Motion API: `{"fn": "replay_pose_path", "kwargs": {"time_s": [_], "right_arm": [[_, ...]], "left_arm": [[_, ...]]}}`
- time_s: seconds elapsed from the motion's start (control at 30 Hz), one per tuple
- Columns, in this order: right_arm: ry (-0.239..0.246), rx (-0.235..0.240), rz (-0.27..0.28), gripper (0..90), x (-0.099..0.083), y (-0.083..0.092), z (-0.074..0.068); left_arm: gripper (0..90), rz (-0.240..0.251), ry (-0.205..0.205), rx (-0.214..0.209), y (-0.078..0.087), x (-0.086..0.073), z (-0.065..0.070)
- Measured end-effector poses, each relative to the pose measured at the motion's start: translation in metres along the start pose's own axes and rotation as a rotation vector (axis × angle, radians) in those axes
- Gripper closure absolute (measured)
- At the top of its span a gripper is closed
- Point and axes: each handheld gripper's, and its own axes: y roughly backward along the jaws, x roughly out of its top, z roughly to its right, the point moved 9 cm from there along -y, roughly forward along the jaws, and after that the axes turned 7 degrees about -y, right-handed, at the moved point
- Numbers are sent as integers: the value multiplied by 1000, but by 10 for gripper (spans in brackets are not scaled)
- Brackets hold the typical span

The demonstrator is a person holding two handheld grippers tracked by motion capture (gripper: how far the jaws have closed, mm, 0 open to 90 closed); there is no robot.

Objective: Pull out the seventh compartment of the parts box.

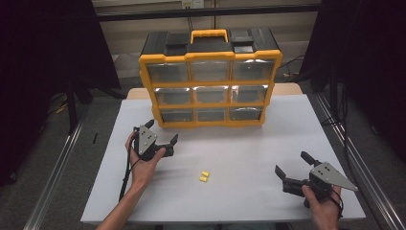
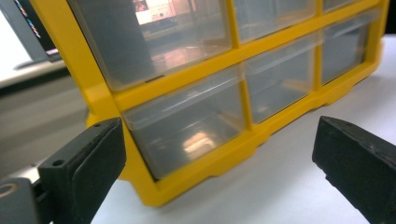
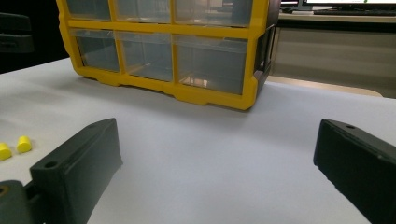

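Observation:
A yellow and black organiser point(image 1: 209, 81) with several clear drawers stands at the back of the white table point(image 1: 268, 143). Two small yellow earplugs point(image 1: 204, 176) lie in the middle of the table. My left gripper point(image 1: 163, 133) is open, held just left of the organiser's bottom left corner; its view shows the bottom left drawer point(image 2: 187, 126) close ahead between the jaws. My right gripper point(image 1: 293, 164) is open near the table's front right, apart from everything. In its view the organiser point(image 3: 168, 51) is farther off and the earplugs point(image 3: 14, 147) lie at the far left.
Dark curtains hang on both sides of the table. Metal rails point(image 1: 52, 172) run along the floor left and right. Cables lie on the floor behind the table. A monitor point(image 3: 345, 4) stands on a bench in the right gripper view.

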Motion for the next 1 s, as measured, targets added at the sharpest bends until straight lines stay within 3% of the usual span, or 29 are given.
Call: {"fn": "replay_pose_path", "kwargs": {"time_s": [0.07,0.17,0.33,0.4,0.43,0.47,0.63,0.67,0.77,0.93,1.0], "right_arm": [[3,1,1,7,0,0,0],[4,1,2,7,0,0,0],[2,3,0,7,0,0,0],[5,5,0,8,0,0,-1],[5,5,0,8,0,0,-1],[7,4,3,8,0,0,0],[5,7,-1,8,0,0,-1],[3,5,-1,8,0,0,-1],[7,4,2,9,0,0,-1],[4,2,3,9,0,1,-1],[4,3,3,9,0,1,-1]], "left_arm": [[31,2,-25,7,-3,1,-1],[35,-9,-73,-23,-9,1,-1],[33,-16,-143,-19,-20,2,0],[32,-26,-205,-23,-22,4,-1],[32,-26,-205,-23,-22,4,-1],[31,-22,-251,-16,-24,6,0],[31,-25,-387,-7,-27,7,3],[32,-24,-395,-5,-27,6,4],[36,-46,-484,26,-30,5,-1],[45,-49,-541,73,-35,8,-11],[51,-72,-585,102,-37,6,-17]]}}
